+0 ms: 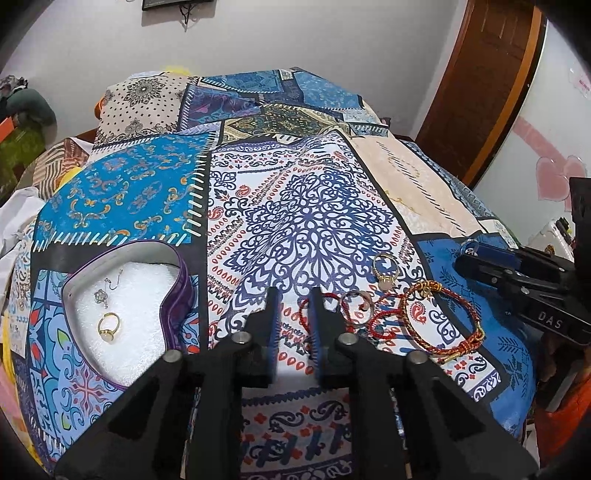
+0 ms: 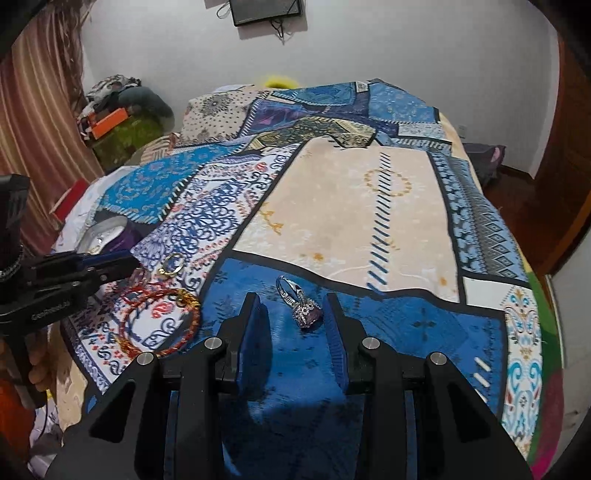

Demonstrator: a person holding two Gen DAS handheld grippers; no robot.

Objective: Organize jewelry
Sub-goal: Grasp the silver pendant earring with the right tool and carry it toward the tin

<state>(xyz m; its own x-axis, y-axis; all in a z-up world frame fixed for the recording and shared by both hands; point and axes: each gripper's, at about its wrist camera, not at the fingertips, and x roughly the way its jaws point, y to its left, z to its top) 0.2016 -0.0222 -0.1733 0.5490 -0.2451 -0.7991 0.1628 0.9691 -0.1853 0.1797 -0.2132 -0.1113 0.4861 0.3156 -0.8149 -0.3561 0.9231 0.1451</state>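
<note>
Looking down on a bed covered by a busy patchwork bedspread (image 1: 129, 192), all blue, cream and white paisley panels. Behind it are a plain pale wall (image 1: 295, 37) with a dark screen (image 2: 266, 11) mounted up high, a brown wooden door (image 1: 480, 81) off to the right, and a striped curtain (image 2: 33, 110) on the left beside a heap of clothes (image 2: 122, 96).

Most of the jewelry sits loose on the cloth: a red-and-gold braided bracelet (image 1: 443, 317), a gold ring with a pale stone (image 1: 386, 267) just beyond it, and a thin red cord bracelet (image 1: 303, 308). The left gripper (image 1: 294, 314) is down over that cord with only a narrow gap between its fingers. The cord runs right beside one finger, but it doesn't look pinched.

The right gripper (image 2: 295, 317) has its fingers apart on either side of a silver ring with a purple stone (image 2: 301, 304), which lies on a blue panel close to one pad.

Over on the left is an open tin (image 1: 74, 280) lined with white foam, holding a gold ring (image 1: 109, 325) and a small silver pendant (image 1: 101, 295).
</note>
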